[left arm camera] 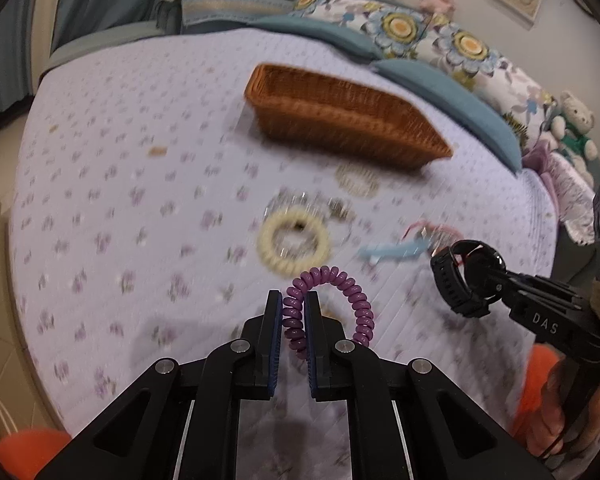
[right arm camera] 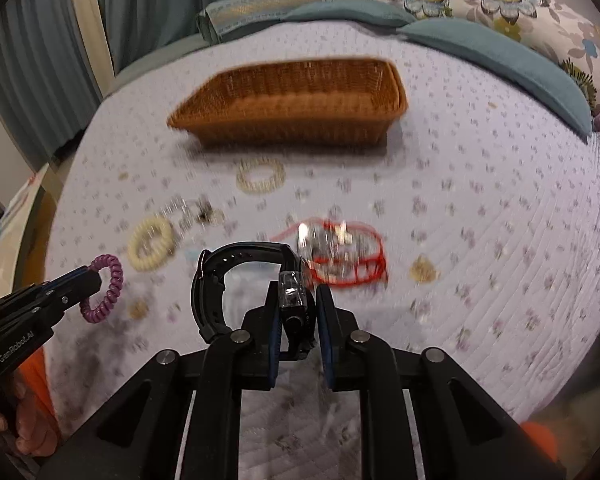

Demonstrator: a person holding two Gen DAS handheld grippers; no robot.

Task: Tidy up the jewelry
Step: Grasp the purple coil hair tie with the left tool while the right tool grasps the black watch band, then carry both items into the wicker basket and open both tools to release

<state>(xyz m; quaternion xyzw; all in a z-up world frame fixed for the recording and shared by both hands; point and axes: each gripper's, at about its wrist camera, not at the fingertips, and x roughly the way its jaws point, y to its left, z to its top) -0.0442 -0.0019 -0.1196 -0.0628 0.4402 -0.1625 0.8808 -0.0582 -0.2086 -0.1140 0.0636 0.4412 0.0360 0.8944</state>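
A purple spiral hair tie (left arm camera: 332, 308) is clamped between the 2 pads of the left gripper (left arm camera: 293, 312), with 1 side of its coil pinched in the gap and the rest of the loop arching up and out to the right of the fingertips, clear of the bed. A black watch (right arm camera: 236, 280) is gripped by the right gripper (right arm camera: 298, 304): its case is squeezed between the 2 pads, and the strap is seen curving up and away to the left of the fingers. Both grippers are held above a lilac flowered quilt (left arm camera: 120, 184). Ahead of the left fingertips, a cream spiral hair tie (left arm camera: 294, 242) is laid on the quilt, with blurred silvery pieces just beyond it and a pale beaded bracelet (left arm camera: 358, 180) farther on. A brown wicker basket (left arm camera: 340, 116) is set beyond all of these, well apart from the fingertips of both grippers, and nothing can be made out inside it. Ahead and slightly right of the right fingers, a red cord tangled with shiny pieces (right arm camera: 340, 256) is spread on the quilt, and a small gold-coloured item (right arm camera: 422, 270) is placed farther right. In the left wrist view a light blue strip (left arm camera: 392, 250) is seen between the 2 grippers. Blue pillows (left arm camera: 448, 104) and a floral cushion (left arm camera: 420, 28) are lined up behind the basket. The background is smeared by motion blur.
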